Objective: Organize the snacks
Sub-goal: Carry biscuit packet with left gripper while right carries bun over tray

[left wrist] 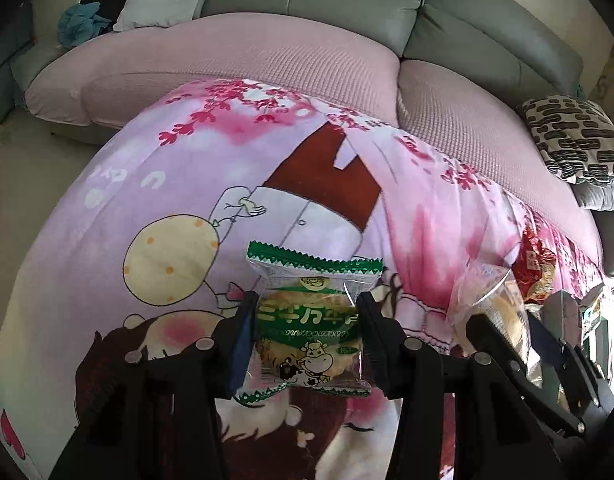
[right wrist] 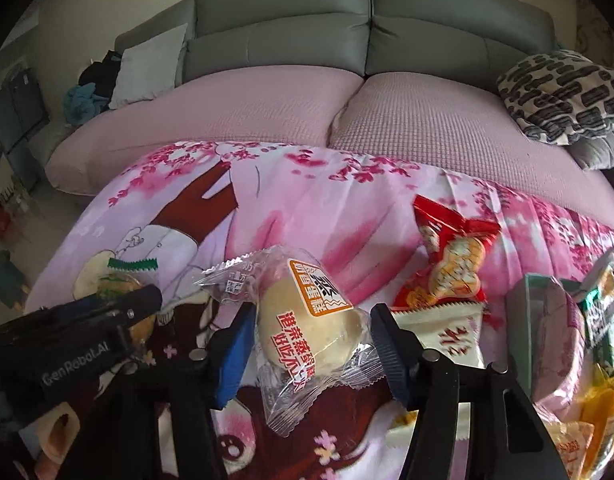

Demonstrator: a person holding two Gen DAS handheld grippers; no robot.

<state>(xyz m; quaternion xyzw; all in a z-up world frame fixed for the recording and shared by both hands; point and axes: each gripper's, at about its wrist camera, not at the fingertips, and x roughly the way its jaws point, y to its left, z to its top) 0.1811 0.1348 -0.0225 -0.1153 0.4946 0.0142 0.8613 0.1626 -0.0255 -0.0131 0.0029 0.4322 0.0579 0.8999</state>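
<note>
Left gripper [left wrist: 305,322] has its jaws clenched on a green cake [left wrist: 309,320], held above the pink blanket [left wrist: 167,184]. Right gripper [right wrist: 313,344] jaws sit open around a clear-wrapped bun [right wrist: 307,324]; a red snack [right wrist: 451,256] lies at 2 o'clock.

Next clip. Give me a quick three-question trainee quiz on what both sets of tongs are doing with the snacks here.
1. True or false: the left tongs grip a green-edged cake packet.
2. What lies between the right tongs? A) red snack packet B) clear-wrapped bun C) patterned pillow
3. What covers the surface under the snacks?

Key:
1. True
2. B, the clear-wrapped bun; the red snack packet lies beyond
3. A pink cartoon blanket
</note>
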